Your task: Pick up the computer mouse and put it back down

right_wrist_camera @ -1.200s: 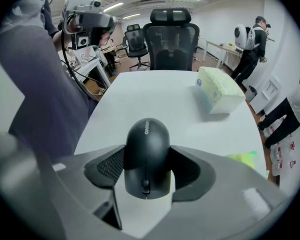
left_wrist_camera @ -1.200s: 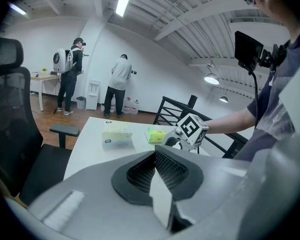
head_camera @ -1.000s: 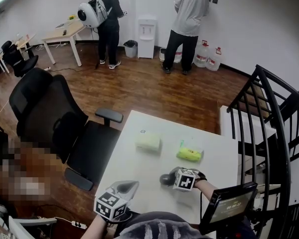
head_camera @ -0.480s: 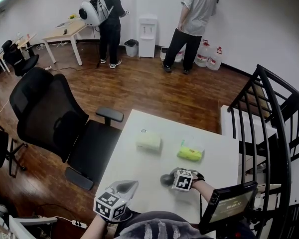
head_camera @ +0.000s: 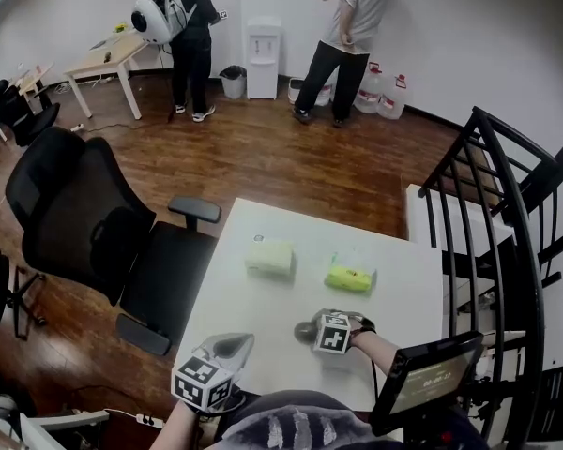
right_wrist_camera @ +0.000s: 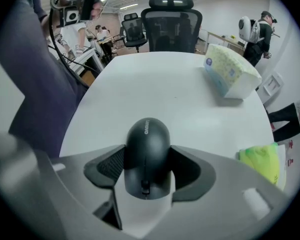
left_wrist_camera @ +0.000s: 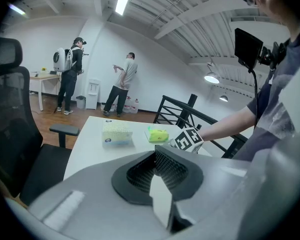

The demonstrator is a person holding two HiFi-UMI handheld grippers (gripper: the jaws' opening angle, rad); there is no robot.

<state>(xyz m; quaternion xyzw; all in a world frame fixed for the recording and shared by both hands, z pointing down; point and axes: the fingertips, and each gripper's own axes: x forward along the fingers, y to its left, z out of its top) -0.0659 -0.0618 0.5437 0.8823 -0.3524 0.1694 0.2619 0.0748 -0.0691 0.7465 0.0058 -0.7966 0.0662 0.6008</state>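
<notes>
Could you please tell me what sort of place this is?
Most likely an open office or lab workspace: a black office chair stands by a white table, and a water dispenser with spare bottles sits against the far wall.

Mouse half hidden behind marker cube (head view), tissue pack print unreadable

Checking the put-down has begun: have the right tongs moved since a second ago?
Yes, downward: in the left gripper view the right tongs, shut on the mouse, now sit lower against the green pack, nearer the table.
</notes>
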